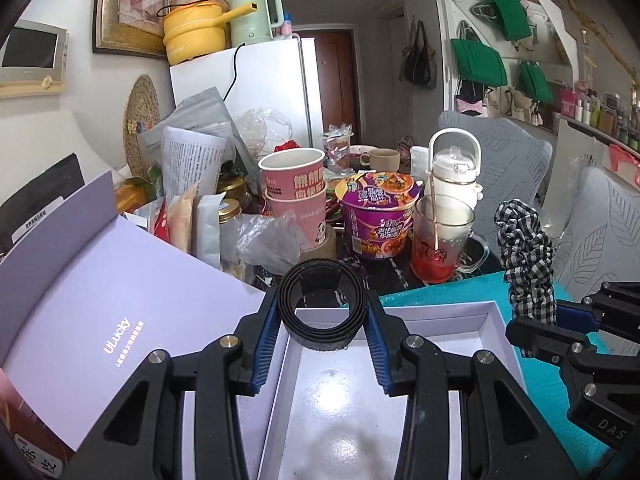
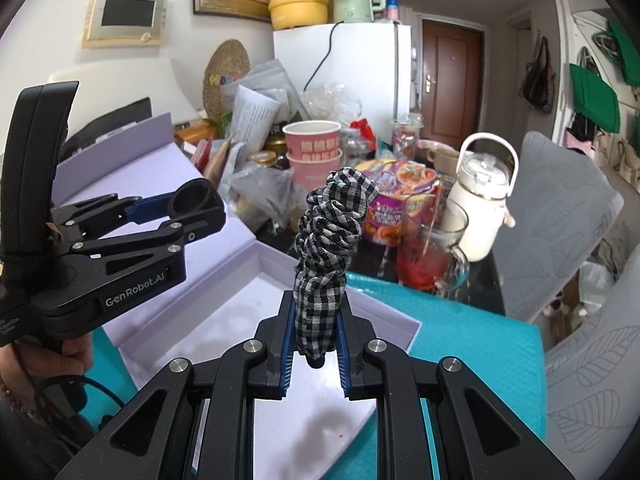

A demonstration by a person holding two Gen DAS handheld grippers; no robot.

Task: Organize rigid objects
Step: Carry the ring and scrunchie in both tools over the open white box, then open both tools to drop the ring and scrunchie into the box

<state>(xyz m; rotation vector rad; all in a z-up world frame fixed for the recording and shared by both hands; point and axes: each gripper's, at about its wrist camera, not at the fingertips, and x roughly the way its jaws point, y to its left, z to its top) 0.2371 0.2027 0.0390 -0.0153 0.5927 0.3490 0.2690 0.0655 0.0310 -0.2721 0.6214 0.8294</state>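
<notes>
My left gripper (image 1: 322,322) is shut on a coiled black belt (image 1: 320,308), held above the far end of an open lavender box (image 1: 440,314) on the table. The box's lid (image 1: 120,312) stands tilted up at the left, printed "ULucky". My right gripper (image 2: 316,320) is shut on a black-and-white checked scrunchie (image 2: 332,240) that sticks up from its pads, over the same box (image 2: 384,320). From the right wrist view, the left gripper (image 2: 200,204) with the belt (image 2: 192,196) is at the left. From the left wrist view, the right gripper (image 1: 536,320) holds the scrunchie (image 1: 524,248) at the right.
Beyond the box the table is crowded: pink paper cups (image 1: 296,188), a purple noodle bowl (image 1: 378,216), a glass mug with red drink (image 1: 440,240), a white bottle (image 1: 452,176), jars and bags. A teal mat (image 2: 460,344) lies under the box. Grey chairs (image 1: 600,224) stand at the right.
</notes>
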